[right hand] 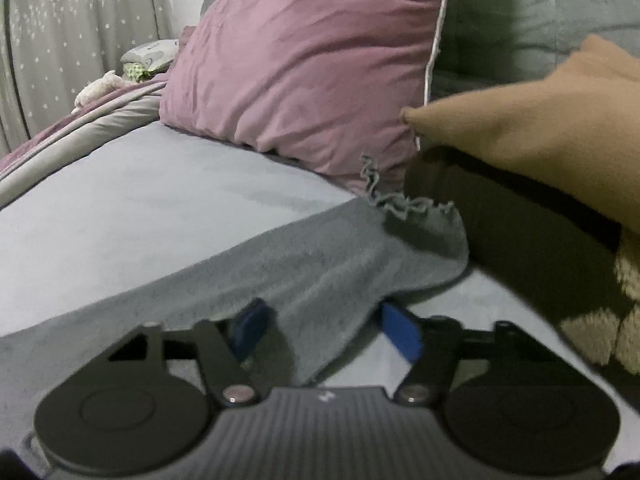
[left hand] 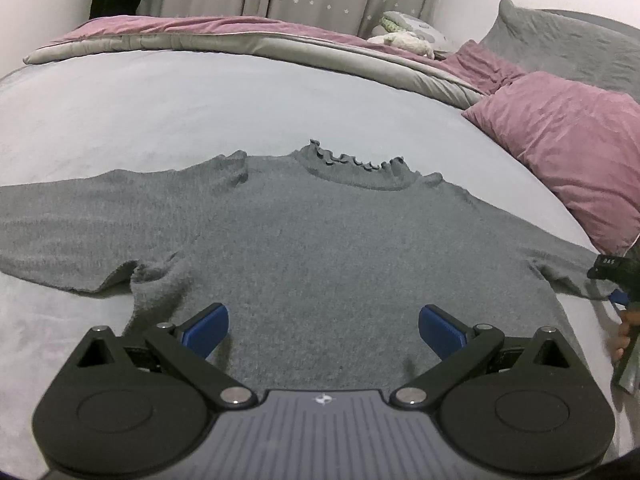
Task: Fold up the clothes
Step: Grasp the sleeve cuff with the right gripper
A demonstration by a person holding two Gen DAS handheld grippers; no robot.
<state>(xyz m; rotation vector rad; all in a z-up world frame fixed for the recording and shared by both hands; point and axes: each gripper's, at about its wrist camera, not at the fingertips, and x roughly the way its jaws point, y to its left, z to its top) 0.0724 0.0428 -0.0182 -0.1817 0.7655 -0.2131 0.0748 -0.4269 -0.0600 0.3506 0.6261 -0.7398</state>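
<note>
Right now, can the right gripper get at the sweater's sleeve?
Probably yes. The right gripper is open, its fingers astride the grey sweater's sleeve on the bed. Nothing lies between them; the brown cushion sits off to the side.

Bed sheet [left hand: 120, 112] beyond sweater [left hand: 320, 240] lies open; pink pillow [left hand: 568, 140] & tan cushion [right hand: 540, 128] crowd right side.
</note>
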